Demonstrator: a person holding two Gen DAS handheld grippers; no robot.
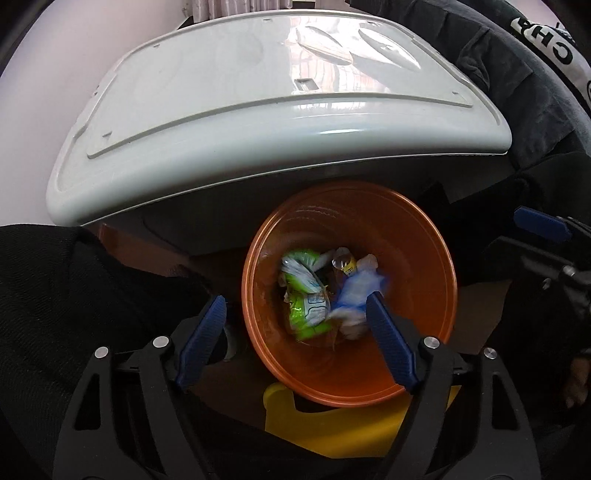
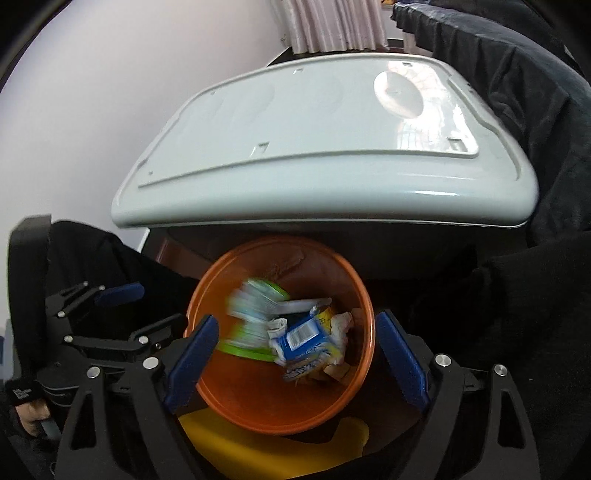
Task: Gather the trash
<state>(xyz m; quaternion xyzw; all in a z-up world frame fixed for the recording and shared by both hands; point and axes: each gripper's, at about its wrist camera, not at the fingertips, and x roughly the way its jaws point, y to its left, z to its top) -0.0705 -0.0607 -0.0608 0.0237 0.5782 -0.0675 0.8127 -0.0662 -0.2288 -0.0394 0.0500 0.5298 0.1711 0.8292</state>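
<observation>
Trash (image 2: 299, 339), crumpled wrappers & packets, lies in orange bin (image 1: 424, 258) at frame centre. Looks light, soft, crinkly; pinch a loose fold. Left gripper (image 1: 295, 314) & right gripper (image 2: 295, 332) both spread wide, empty, above bin. White lid (image 1: 221, 110) fills upper frame.

A pale wall (image 2: 110, 92) rises behind a glossy white table (image 2: 314, 155), with pleated curtains (image 2: 332, 26) beyond.

R gripper (image 2: 295, 354) jaws apart over orange bin (image 2: 258, 410) w/ wrappers (image 2: 299, 338)
</observation>
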